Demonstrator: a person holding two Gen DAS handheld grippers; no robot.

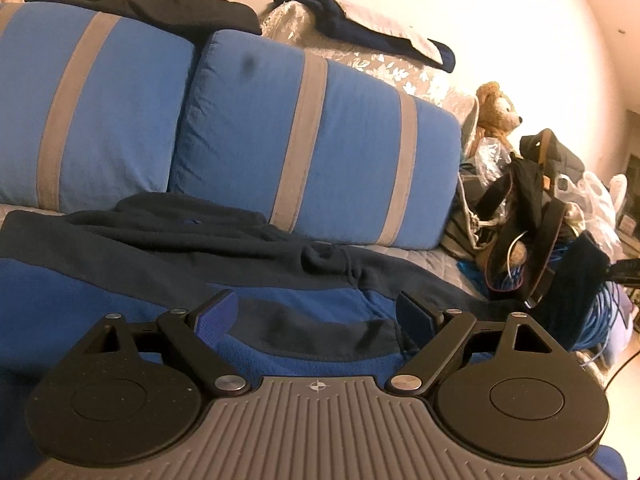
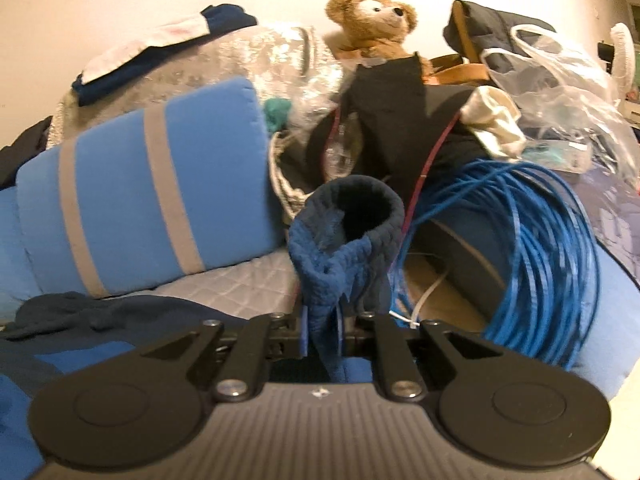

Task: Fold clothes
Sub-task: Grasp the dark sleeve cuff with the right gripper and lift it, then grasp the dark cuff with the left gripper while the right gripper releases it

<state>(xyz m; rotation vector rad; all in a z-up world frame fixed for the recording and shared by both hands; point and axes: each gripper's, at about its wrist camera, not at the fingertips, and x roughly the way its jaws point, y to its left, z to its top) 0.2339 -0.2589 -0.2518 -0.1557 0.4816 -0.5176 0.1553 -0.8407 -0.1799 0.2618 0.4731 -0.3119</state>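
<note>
A blue and navy fleece hoodie [image 1: 168, 264] lies spread over the sofa seat, its dark hood bunched toward the back cushions. My left gripper [image 1: 316, 316] hovers just above the garment's blue body with its jaws wide apart and nothing between them. My right gripper [image 2: 323, 340] is shut on the hoodie's sleeve [image 2: 340, 248] and holds it up off the seat. The sleeve's navy cuff [image 2: 360, 208] stands open like a tube above the fingers. More of the hoodie [image 2: 100, 316] lies at lower left in the right wrist view.
Blue back cushions with grey stripes [image 1: 312, 140] line the rear. A teddy bear [image 2: 376, 20], dark bags [image 2: 400, 120], plastic bags [image 2: 560, 80] and a coil of blue cable [image 2: 540, 248] crowd the sofa's right end. Folded dark clothes [image 1: 372, 32] rest on the backrest.
</note>
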